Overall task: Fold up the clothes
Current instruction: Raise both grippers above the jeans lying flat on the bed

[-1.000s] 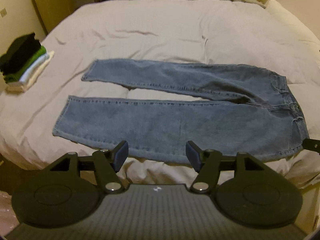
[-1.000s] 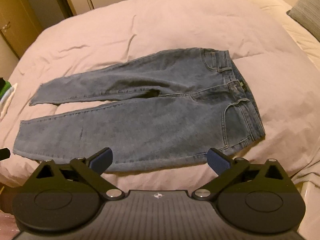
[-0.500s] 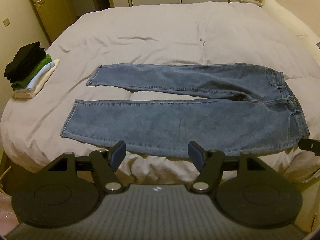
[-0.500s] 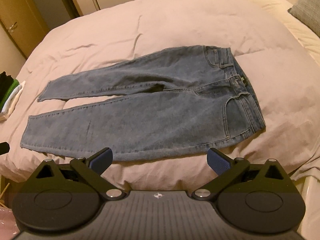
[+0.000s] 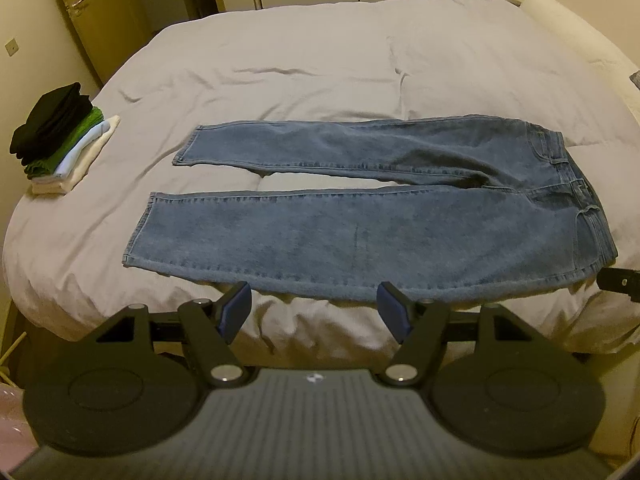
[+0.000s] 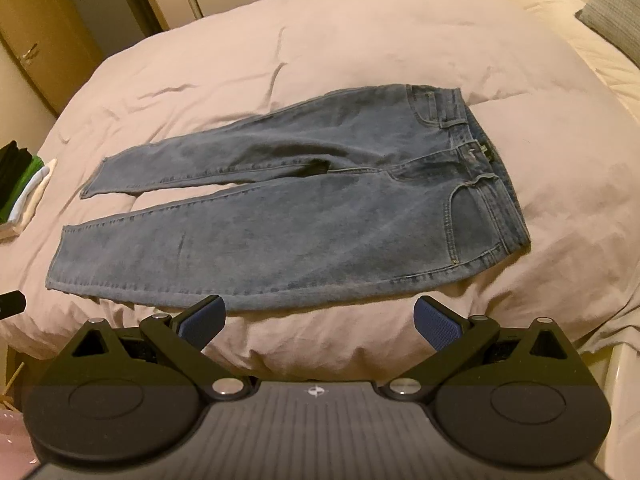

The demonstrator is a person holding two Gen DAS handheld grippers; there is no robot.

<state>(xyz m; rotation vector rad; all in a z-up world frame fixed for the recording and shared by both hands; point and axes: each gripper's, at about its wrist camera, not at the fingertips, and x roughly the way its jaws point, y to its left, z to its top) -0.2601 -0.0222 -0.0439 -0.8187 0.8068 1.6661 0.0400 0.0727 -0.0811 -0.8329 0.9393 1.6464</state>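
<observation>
A pair of blue jeans (image 5: 360, 232) lies flat on my bed (image 5: 320, 80), front up, legs spread slightly apart and pointing left, waistband to the right. My left tool (image 5: 314, 312) hangs above the near bed edge, jaws partly apart, gripping nothing. My right tool (image 6: 318, 320) hangs there too, jaws wider apart, also empty. The left view shows the whole stack of folded clothes (image 5: 60, 140) at the bed's left edge, black on top, then green, pale blue and white; the right view catches only its edge. The right view alone shows a grey pillow (image 6: 616, 12) at the far right and a small dark label (image 6: 486, 152) inside the waistband, too small to read.
</observation>
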